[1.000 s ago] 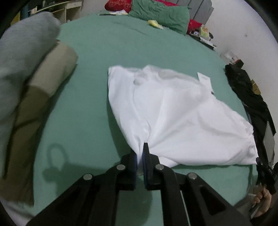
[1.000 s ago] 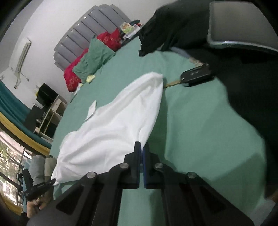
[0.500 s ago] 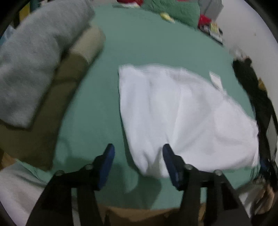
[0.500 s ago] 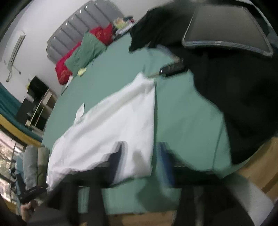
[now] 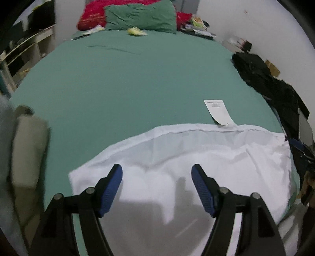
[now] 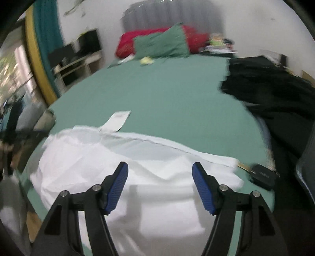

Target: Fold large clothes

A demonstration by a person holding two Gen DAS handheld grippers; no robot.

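A white garment (image 5: 196, 163) lies flat on the green bed sheet (image 5: 128, 78) at the near edge, with its hem running across the far side. It also shows in the right wrist view (image 6: 118, 163). My left gripper (image 5: 157, 171) is open and empty, held above the garment's near left part. My right gripper (image 6: 160, 169) is open and empty, held above the garment's near right part. A white paper tag (image 5: 218, 111) lies at the garment's far edge, also in the right wrist view (image 6: 118, 120).
Folded grey and beige clothes (image 5: 25, 149) lie at the left edge. Black clothes (image 5: 271, 84) are piled at the right, also in the right wrist view (image 6: 275, 90). A black car key (image 6: 261, 175) lies by the garment's right corner. Red and green pillows (image 5: 137, 15) sit at the head.
Both grippers were shut on the white garment's corners a second ago. They have let go and opened, and now both hover over the garment, which lies flat on the bed.
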